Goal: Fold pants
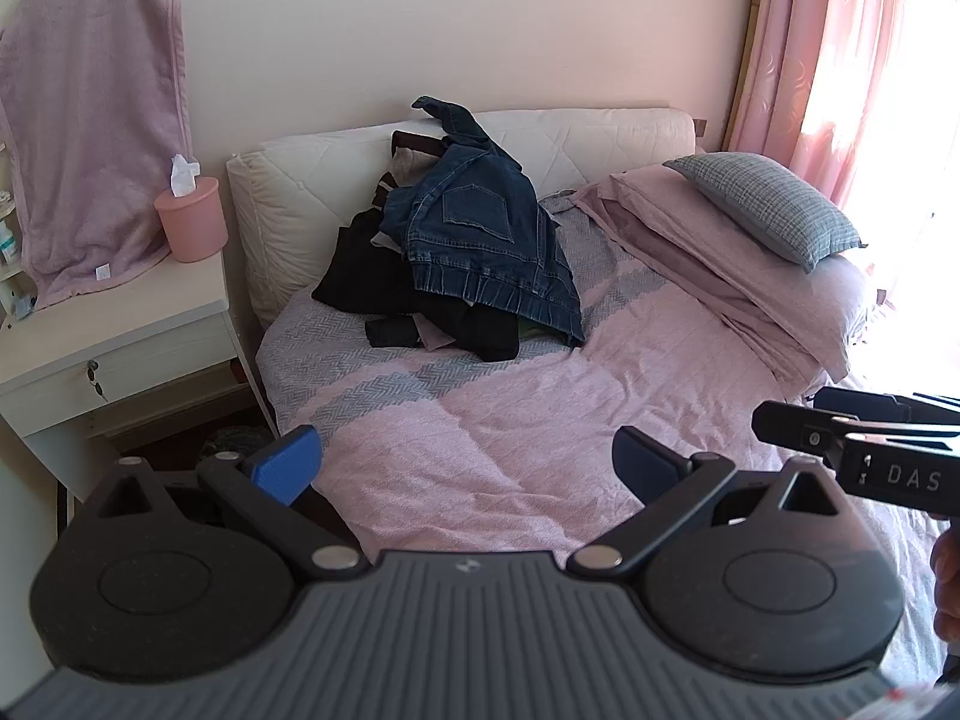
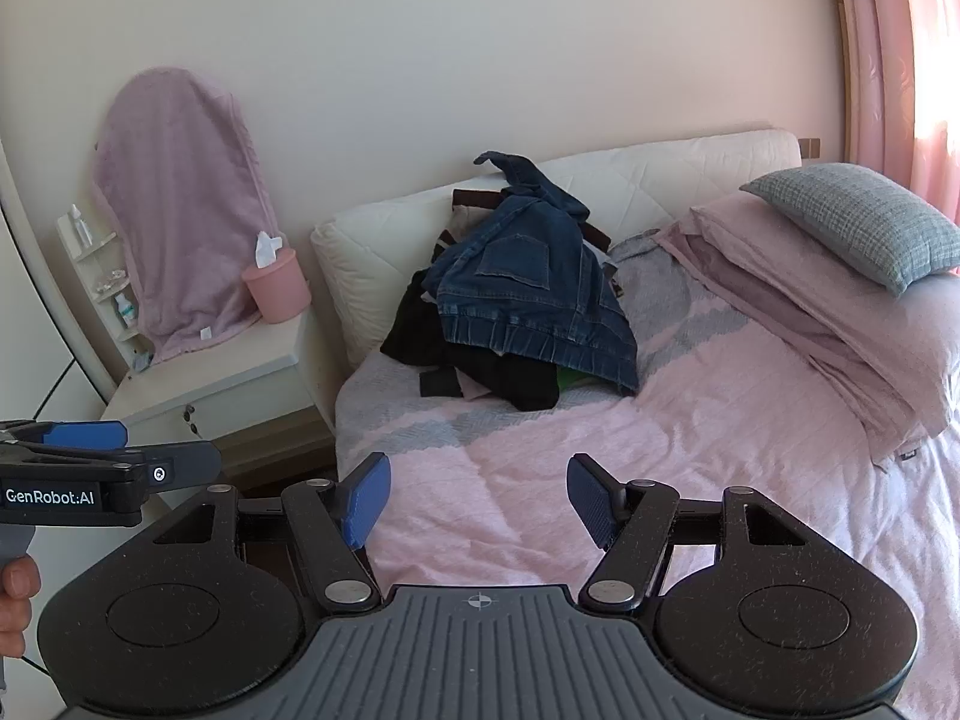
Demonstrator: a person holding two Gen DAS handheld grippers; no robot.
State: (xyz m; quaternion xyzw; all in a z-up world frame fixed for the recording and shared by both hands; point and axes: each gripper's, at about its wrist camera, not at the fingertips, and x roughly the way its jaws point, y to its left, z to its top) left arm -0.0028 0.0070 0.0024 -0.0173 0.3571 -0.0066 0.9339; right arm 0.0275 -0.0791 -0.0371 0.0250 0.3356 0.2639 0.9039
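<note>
Both my left gripper point(image 1: 467, 461) and right gripper point(image 2: 478, 501) hover spread, empty; ahead, crumpled dark-blue denim jeans point(image 1: 489, 234) top the pile: I should pinch the waistband.

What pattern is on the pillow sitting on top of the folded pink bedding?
A grey check pattern on the pillow, clearest in the right wrist view.
</note>
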